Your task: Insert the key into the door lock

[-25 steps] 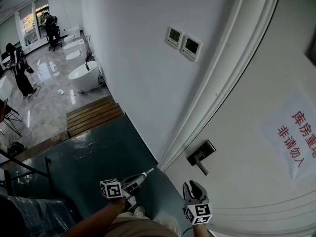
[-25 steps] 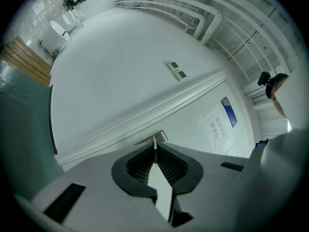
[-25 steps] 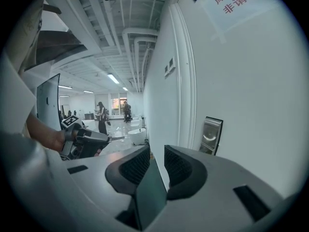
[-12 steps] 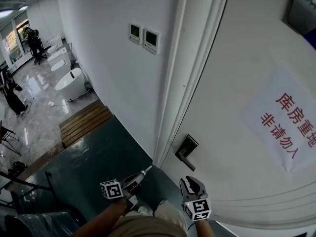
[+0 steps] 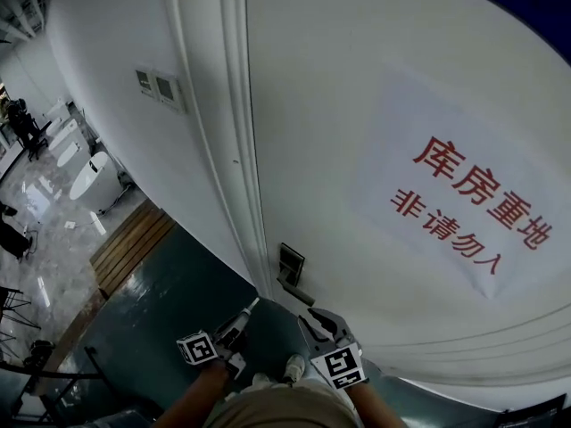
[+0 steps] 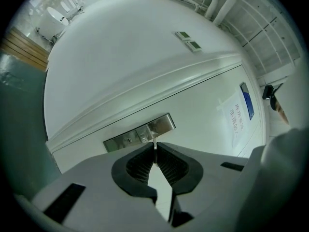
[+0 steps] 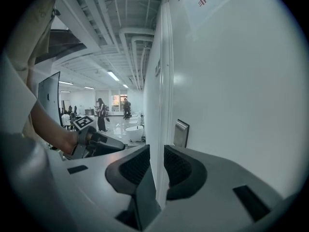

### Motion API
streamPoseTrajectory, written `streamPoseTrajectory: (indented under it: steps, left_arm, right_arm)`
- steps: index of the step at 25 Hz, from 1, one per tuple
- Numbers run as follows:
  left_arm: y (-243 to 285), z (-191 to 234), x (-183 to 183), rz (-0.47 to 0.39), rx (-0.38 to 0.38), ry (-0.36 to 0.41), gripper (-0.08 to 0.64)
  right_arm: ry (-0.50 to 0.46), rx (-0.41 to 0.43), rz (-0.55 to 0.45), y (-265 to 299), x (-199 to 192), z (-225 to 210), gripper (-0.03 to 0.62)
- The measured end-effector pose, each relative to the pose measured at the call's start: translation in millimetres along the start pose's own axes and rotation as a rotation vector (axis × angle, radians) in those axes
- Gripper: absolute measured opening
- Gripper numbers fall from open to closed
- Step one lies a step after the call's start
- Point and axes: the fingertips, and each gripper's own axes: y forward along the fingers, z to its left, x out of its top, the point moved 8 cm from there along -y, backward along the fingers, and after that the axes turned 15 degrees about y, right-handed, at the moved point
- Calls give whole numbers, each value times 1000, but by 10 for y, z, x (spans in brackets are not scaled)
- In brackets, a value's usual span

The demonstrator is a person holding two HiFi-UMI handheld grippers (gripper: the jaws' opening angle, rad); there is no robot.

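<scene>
key [image 6: 154, 143] clamped in left gripper [image 6: 154, 153], near door lock [image 6: 140, 132], right gripper [image 7: 156, 166] empty

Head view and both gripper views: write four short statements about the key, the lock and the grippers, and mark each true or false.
1. The left gripper has its jaws shut on the key. True.
2. The key sits inside the lock plate. False: in the head view its tip is short of the plate.
3. The right gripper grips the door handle. False: its jaws stand apart and grip nothing.
4. A paper sign with red print hangs on the door. True.
</scene>
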Motion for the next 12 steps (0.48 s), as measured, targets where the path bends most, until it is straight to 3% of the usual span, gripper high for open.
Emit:
streamPoseTrajectory:
  steps: [12]
  left_arm:
    - [280, 226, -310, 20, 71, -87, 32]
  right_arm:
    - [-10, 27, -3, -61, -46, -215, 92]
